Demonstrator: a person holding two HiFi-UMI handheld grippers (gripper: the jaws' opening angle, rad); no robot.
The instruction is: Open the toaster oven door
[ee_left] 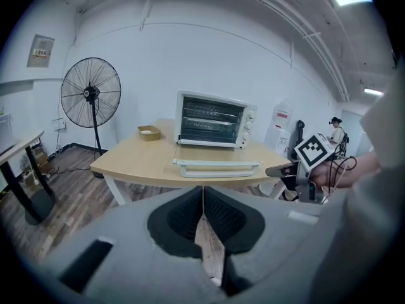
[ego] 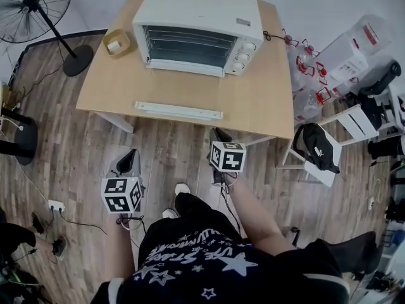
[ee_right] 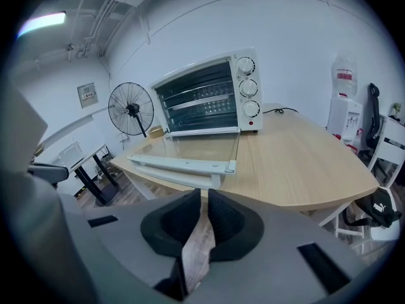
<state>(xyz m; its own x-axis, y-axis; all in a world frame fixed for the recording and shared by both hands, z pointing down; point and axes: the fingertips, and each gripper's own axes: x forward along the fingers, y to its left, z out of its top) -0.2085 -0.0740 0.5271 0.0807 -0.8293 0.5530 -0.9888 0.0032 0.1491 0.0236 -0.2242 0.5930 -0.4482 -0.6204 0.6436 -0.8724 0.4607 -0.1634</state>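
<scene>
The left gripper (ego: 129, 161) and right gripper (ego: 219, 135) are held short of the table (ego: 266, 100), tilted downward over the floor (ego: 168, 157). The left jaws are pressed together, the right jaws are parted slightly, and nothing is gripped. The toaster oven (ego: 196, 30) is set on the table, its door (ego: 179, 111) folded down flat.

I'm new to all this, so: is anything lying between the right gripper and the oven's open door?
No. In the right gripper view, only a bare strip of table lies between the right gripper and the lowered door.
</scene>
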